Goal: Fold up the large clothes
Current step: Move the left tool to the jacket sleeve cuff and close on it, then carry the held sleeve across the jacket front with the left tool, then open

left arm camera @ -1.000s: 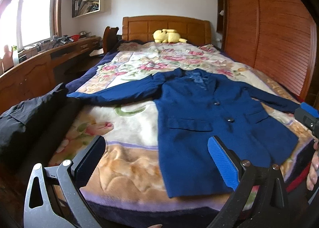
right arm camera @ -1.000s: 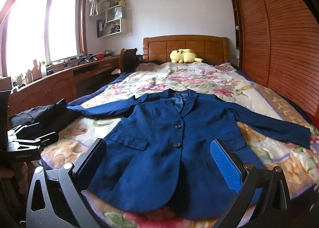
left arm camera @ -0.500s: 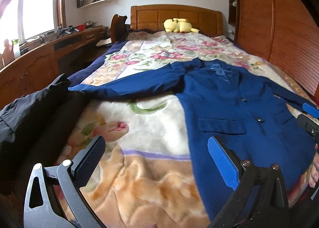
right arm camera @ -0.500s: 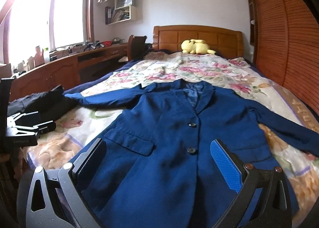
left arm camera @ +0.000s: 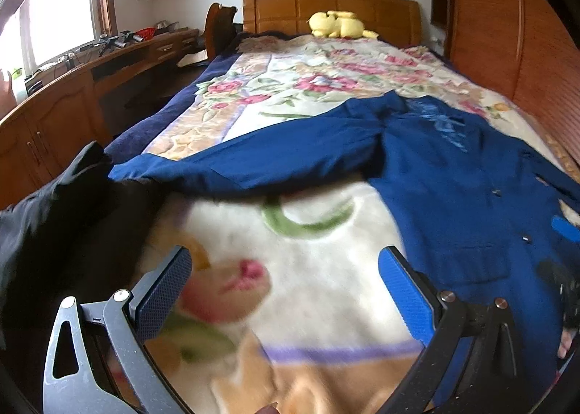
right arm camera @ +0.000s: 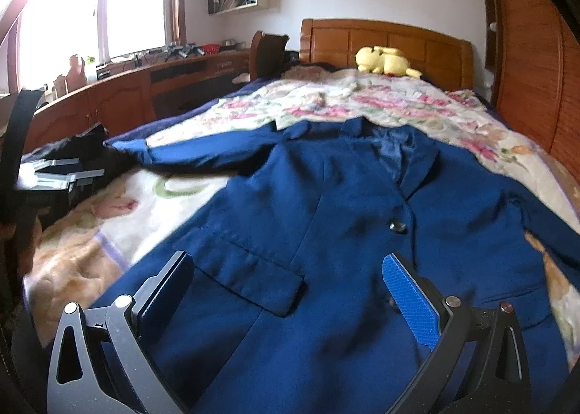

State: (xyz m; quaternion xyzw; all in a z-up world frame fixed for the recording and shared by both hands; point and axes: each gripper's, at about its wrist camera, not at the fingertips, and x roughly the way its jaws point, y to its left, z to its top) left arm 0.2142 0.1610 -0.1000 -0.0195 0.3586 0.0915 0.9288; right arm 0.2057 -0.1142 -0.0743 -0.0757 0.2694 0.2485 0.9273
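A dark blue jacket (right arm camera: 326, 218) lies flat and face up on the floral bedspread (right arm camera: 380, 102), sleeves spread out to both sides. In the left wrist view the jacket (left arm camera: 453, 182) fills the right side, its left sleeve (left arm camera: 253, 160) reaching to the bed's left edge. My left gripper (left arm camera: 284, 290) is open and empty, low over the bare bedspread (left arm camera: 308, 261) beside the jacket's left side. My right gripper (right arm camera: 290, 290) is open and empty, low over the jacket's lower front near the pocket flap (right arm camera: 253, 265). The left gripper also shows in the right wrist view (right arm camera: 54, 174).
A black garment (left arm camera: 54, 218) lies off the bed's left edge. A yellow plush toy (right arm camera: 384, 60) sits by the wooden headboard (right arm camera: 380, 37). A wooden desk (right arm camera: 119, 95) runs along the left wall under the window. A wooden wardrobe (right arm camera: 536, 62) stands on the right.
Both grippers have moved forward and down over the bed. The left one has gone toward the sleeve, the right one over the jacket's front. Both stay open.
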